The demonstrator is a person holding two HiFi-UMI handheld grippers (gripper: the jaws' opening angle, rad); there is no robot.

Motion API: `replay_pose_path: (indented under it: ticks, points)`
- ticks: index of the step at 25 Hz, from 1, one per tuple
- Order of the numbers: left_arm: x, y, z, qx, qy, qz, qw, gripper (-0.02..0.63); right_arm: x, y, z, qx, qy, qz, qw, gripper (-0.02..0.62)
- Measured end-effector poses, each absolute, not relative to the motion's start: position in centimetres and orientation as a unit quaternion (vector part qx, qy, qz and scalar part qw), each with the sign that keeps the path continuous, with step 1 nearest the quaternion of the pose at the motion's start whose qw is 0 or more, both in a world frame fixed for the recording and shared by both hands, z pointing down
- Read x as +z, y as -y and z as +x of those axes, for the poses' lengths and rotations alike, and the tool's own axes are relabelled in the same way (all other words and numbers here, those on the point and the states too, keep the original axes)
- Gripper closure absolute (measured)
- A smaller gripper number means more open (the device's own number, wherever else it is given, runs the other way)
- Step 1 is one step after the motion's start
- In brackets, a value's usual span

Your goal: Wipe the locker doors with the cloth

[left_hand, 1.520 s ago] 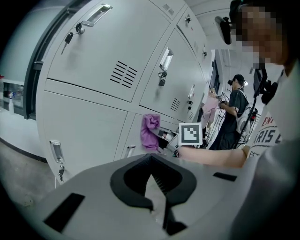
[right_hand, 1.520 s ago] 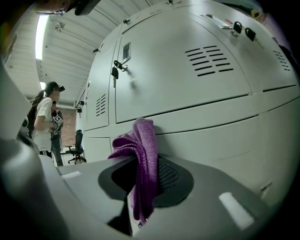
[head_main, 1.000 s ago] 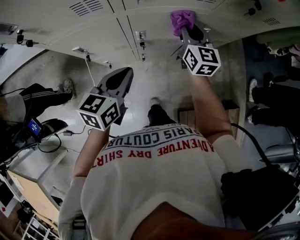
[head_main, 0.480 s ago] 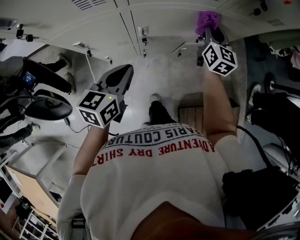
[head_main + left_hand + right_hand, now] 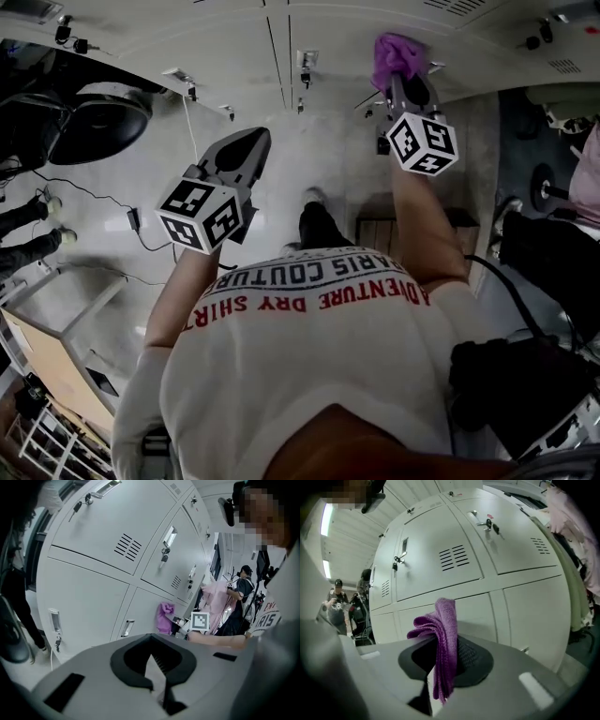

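- Against the far locker doors (image 5: 328, 28), right of the middle seam, the purple cloth (image 5: 397, 56) appears pressed to a lower door panel.
- Its folded length runs along the fingers (image 5: 474, 657) of the right gripper (image 5: 401, 82) and out past their tips. The door therefore lies straight ahead of the cloth, and the wipe has to travel sideways or up and down across the panel.
- Those fingers pinch the cloth at its near end.
- The left gripper (image 5: 246, 150) hangs nearer and to the left, well apart from the doors, its fingers pressed together on nothing. The right arm is plainly the nearer one.
- Compared with half a second ago, the cloth sits closer to the latch by the seam, having shifted left. The left gripper holds its place.
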State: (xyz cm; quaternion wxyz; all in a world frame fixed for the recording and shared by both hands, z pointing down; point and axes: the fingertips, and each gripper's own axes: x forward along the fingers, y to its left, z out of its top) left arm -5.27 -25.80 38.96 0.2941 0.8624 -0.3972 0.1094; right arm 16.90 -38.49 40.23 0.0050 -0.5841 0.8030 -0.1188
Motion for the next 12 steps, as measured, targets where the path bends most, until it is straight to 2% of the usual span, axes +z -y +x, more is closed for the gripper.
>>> replay_pose_path:
  ticks: [5,12]
  points:
    - [39.1,25.5,-7.0,0.104,0.419,0.852,0.297,0.604,42.4,37.6,9.1,-0.122,-0.852,-0.508,-0.022,0.534]
    - [39.4,24.6,-9.8,0.104,0.457,0.830,0.302,0.604,45.0,38.9,2.4,-0.141,-0.875,-0.461,-0.032,0.534]
